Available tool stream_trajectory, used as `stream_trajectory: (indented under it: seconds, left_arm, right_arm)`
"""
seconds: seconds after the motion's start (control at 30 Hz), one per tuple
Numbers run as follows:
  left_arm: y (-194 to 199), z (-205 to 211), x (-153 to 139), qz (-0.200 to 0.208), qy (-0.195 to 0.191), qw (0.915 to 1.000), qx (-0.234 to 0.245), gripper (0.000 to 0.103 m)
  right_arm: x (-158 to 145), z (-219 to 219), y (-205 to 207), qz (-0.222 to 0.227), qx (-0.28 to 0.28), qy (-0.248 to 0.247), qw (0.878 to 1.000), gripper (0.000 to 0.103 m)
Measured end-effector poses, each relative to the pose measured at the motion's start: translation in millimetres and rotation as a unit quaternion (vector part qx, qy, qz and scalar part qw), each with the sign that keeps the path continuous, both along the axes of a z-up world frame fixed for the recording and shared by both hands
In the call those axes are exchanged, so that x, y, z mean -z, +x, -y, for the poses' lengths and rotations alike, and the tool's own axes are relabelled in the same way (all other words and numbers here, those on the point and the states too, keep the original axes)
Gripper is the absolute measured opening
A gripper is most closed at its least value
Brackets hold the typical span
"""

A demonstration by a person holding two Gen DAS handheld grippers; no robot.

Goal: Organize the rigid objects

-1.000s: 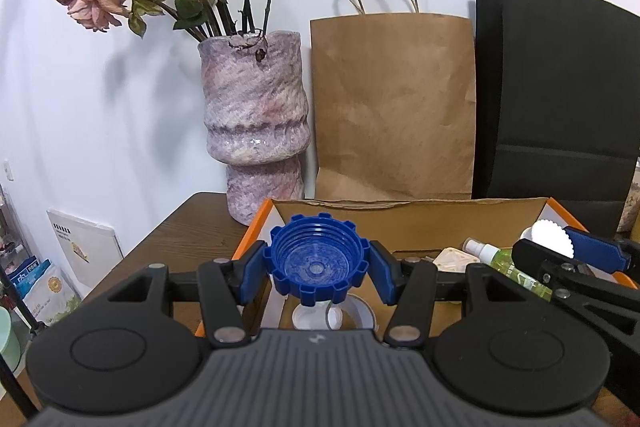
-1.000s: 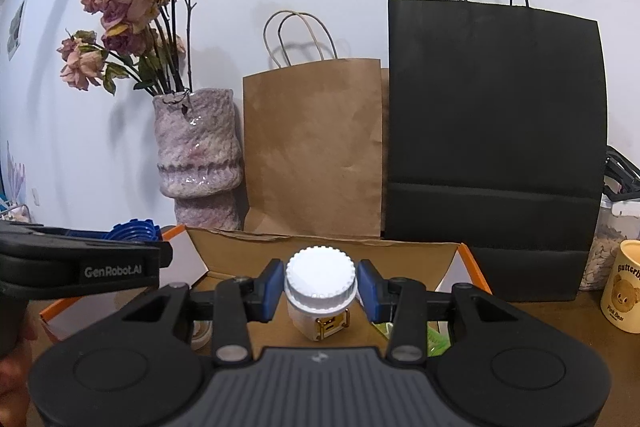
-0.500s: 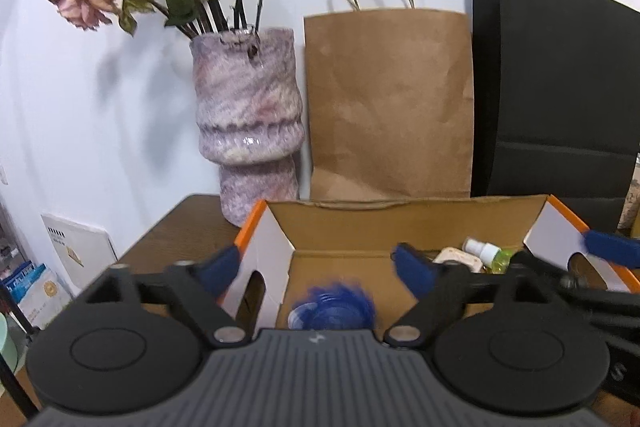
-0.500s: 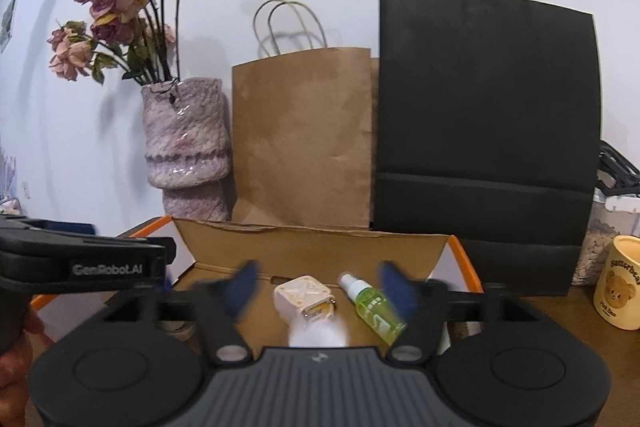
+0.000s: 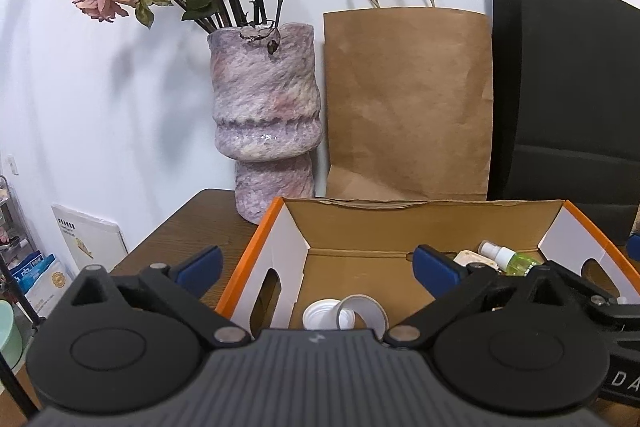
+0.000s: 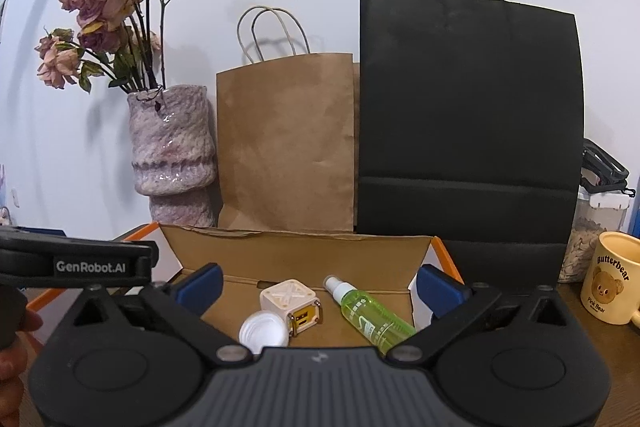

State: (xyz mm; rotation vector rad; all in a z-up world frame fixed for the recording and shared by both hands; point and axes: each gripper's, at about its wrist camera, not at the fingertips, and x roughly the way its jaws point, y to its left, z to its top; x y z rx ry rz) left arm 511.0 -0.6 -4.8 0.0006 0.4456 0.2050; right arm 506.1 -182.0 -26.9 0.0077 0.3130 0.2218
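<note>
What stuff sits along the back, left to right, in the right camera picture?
Dried roses → purple vase → brown paper bag → black paper bag → clear jar → bear mug.

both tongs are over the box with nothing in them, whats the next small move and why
Probably lift both tongs back out of the cardboard box. The left tongs and right tongs have just been opening and stand wide with nothing between them; the white cap already lies inside beside the green spray bottle.

Open cardboard box (image 6: 296,251) with orange rim, inside it a green spray bottle (image 6: 370,315) lying flat, cream cube (image 6: 292,301) upright, white cap (image 6: 264,333) just beside the cube
</note>
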Motion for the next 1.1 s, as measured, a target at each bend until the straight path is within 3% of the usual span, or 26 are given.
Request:
stream_trajectory:
  seconds: [0.53, 1.1]
  left_arm:
    - [-19.4, -3.5, -9.6, 0.009, -0.01, 0.9999, 0.001, 0.103]
    - [-116.6, -6.2, -36.4, 0.015, -0.02, 0.9996, 0.011, 0.103]
  right_arm:
    - [-7.8, 5.2, -18.3, 0.006, -0.005, 0.01, 1.0, 0.103]
    - [-37.9, 19.5, -113.7, 0.009, -0.012, 0.018, 1.0, 0.103]
